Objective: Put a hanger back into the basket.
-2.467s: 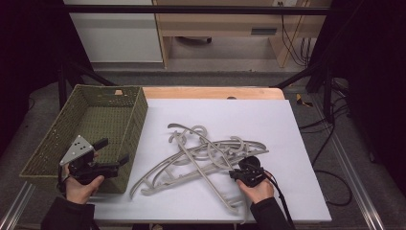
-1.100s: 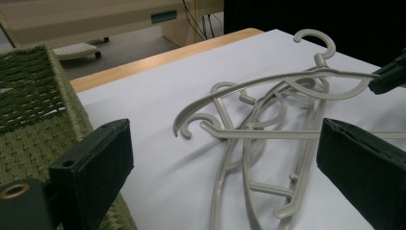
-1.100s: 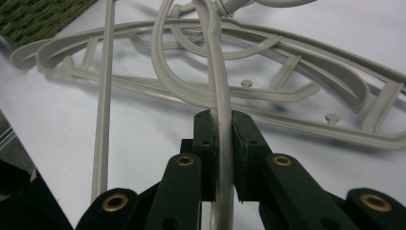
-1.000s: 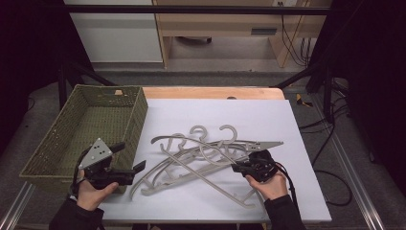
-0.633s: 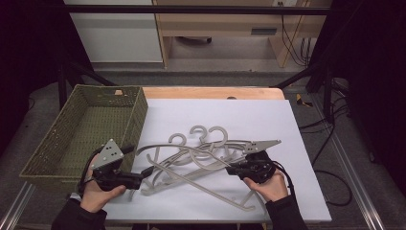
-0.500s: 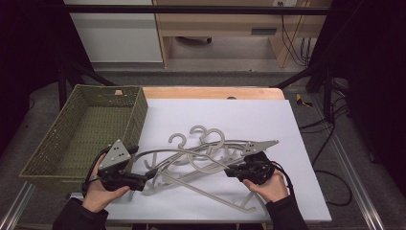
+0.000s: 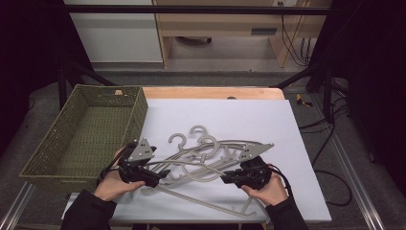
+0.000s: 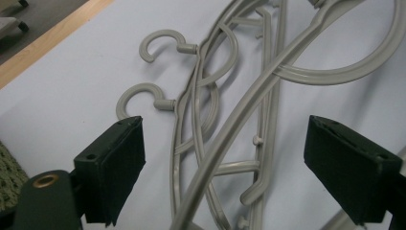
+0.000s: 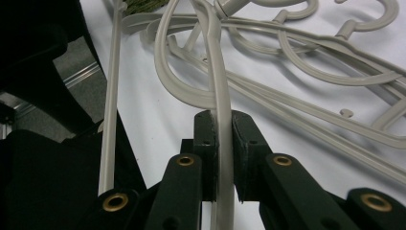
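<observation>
Clamping 1 grey hanger arm (image 9: pixel 221 103), your right gripper (image 7: pixel 233 176) pinches it tight between its pads. Your left gripper (image 7: pixel 160 175) stands wide, its jaws having just narrowed a little, straddling the hanger pile (image 7: pixel 206 160) without touching. The pile lies on the white table (image 7: pixel 268 120), right of the green basket (image 7: pixel 33 165).

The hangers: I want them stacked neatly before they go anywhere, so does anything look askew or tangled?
Yes. The grey hangers lie in an interlocked heap on the white table, hooks and bars crossing at different angles. The right hand-held gripper is shut on one bar; the left hand-held gripper, open, straddles several. The green basket holds none.
</observation>
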Tool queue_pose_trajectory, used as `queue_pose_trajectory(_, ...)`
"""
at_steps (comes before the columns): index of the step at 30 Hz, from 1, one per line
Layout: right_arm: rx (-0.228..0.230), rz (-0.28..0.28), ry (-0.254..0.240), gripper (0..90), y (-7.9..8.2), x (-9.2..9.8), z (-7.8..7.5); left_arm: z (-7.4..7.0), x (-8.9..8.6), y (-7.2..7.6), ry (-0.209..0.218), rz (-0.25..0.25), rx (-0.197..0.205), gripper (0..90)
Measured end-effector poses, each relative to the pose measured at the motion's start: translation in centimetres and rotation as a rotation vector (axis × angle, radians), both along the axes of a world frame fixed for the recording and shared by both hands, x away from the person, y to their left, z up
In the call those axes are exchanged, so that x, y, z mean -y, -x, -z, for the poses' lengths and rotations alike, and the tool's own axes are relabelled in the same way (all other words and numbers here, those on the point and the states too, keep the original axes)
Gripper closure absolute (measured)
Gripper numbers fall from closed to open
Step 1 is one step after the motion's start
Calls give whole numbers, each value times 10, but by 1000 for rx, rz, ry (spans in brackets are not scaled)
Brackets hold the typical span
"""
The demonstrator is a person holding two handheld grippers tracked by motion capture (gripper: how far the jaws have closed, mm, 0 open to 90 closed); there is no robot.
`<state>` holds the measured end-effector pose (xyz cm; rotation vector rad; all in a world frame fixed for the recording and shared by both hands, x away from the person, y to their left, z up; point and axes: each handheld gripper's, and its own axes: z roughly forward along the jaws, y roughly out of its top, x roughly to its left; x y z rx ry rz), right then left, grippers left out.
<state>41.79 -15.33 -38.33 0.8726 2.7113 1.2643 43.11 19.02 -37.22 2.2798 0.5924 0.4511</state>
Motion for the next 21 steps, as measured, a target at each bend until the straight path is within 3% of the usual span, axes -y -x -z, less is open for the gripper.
queue_pose_trajectory(7,-3,-48,12,819,1,-4,3,10,4,3,-86,45,-7,308)
queue_pose_trajectory(14,-20,-71,24,818,3,-12,6,17,12,7,-179,91,18,474)
queue_pose_trajectory(21,-25,-88,23,818,3,-15,8,22,19,11,-216,126,42,649)
